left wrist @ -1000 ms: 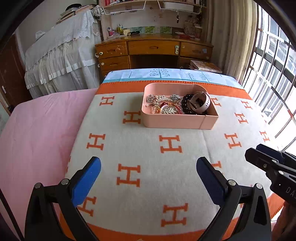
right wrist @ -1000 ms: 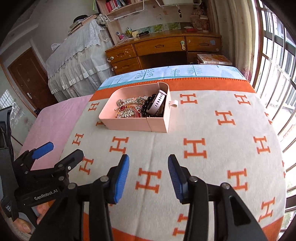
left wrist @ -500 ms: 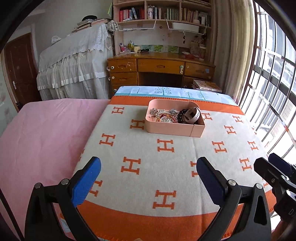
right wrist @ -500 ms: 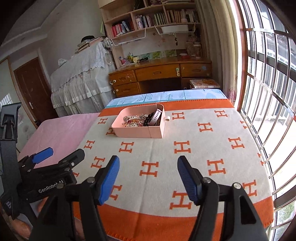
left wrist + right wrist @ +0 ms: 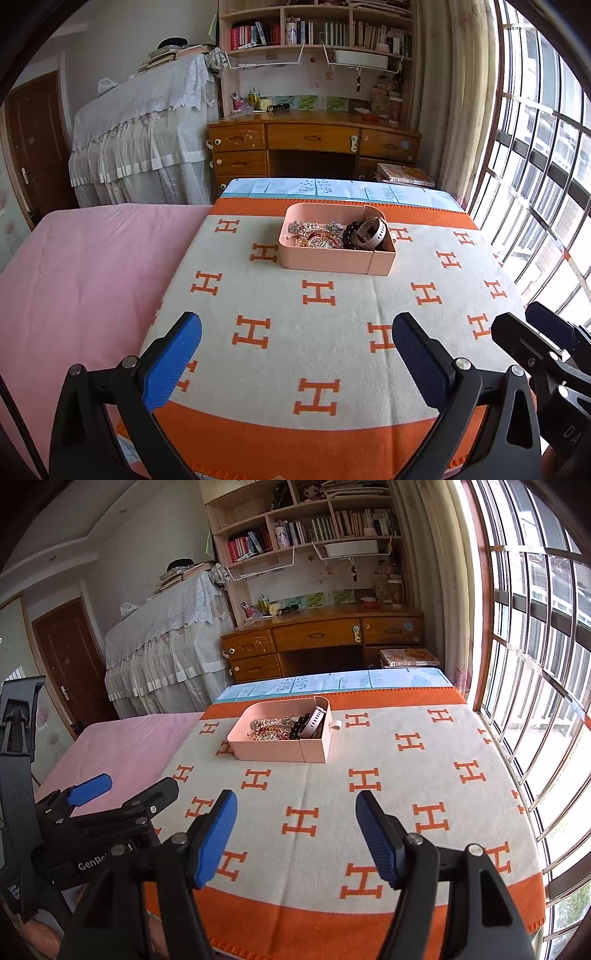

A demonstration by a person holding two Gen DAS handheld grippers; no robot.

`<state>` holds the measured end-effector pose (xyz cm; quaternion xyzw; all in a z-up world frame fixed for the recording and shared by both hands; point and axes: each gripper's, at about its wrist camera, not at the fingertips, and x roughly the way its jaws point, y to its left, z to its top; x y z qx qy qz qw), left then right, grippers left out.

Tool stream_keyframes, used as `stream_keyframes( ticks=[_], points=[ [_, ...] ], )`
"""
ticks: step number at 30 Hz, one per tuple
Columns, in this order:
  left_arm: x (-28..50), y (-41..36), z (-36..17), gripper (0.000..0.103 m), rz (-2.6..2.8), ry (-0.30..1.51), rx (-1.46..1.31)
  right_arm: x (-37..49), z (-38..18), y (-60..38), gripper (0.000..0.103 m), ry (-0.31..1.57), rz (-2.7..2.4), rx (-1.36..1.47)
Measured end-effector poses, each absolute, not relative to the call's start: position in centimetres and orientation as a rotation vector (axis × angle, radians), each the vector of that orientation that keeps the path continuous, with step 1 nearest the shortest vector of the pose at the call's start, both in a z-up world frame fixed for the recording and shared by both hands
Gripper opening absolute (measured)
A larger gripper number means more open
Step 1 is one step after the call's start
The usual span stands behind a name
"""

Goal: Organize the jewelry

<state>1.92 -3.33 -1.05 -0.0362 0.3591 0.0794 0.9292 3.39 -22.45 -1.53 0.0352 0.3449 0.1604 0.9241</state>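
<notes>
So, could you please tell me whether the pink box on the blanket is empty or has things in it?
It has things in it: the pink box holds a heap of jewelry and a pale watch at its right end.

Home bedroom, bed (pink sheet), wooden desk, bookshelves, barred window

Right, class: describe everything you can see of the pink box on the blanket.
The pink box is a shallow, rounded-cornered tray, apparently plastic, with a narrow partitioned end section. It sits flat on the orange-and-cream blanket, open-topped, holding tangled jewelry, dark beads and a pale watch strap. Neither gripper touches it.
</notes>
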Motion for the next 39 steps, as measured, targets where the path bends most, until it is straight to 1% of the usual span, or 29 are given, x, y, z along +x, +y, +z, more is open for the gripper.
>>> stream_keyframes(
  ticks=[39],
  points=[
    [1.7,-5.0,-2.0,0.102,0.135,0.743,-0.05,2.9,-1.4,-22.3,0.067,0.712,0.334,0.072]
  ],
)
